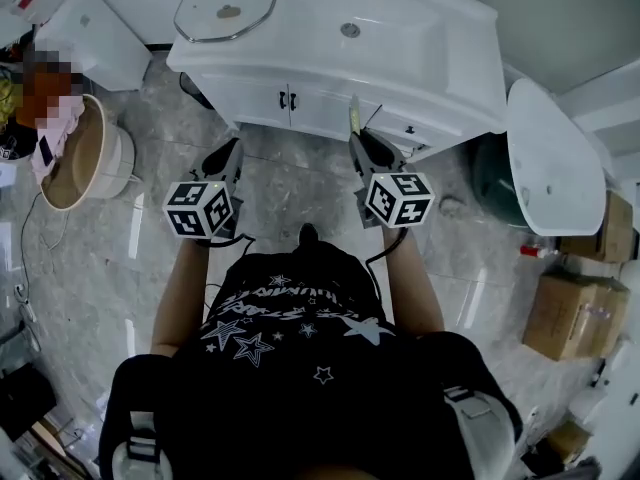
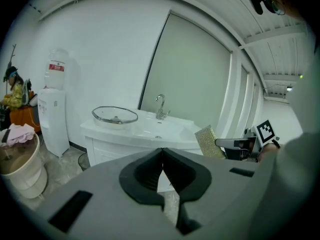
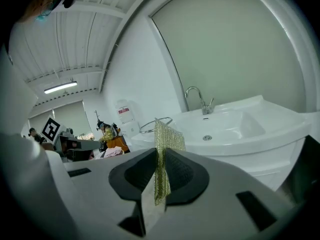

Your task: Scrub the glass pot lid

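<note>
The glass pot lid (image 1: 225, 6) lies flat on the white vanity top (image 1: 300, 58), left of the sink basin (image 1: 385, 18). Both grippers hang in front of the cabinet, well short of the lid. My left gripper (image 1: 232, 150) is shut with nothing between its jaws; in the left gripper view the lid (image 2: 115, 115) lies ahead to the left of the closed jaws (image 2: 162, 153). My right gripper (image 1: 358, 140) is shut on a gold scouring cloth (image 1: 354, 116), which stands upright between the jaws (image 3: 160, 151) as a mesh sheet (image 3: 163, 141). Behind it the lid's rim (image 3: 150, 126) shows.
A faucet (image 2: 160, 106) stands behind the basin. A white water dispenser (image 1: 95, 33) and a round basket (image 1: 85, 158) stand left of the vanity. A white oval fixture (image 1: 550, 158) and cardboard boxes (image 1: 575, 313) are at the right. Marble-patterned floor lies below.
</note>
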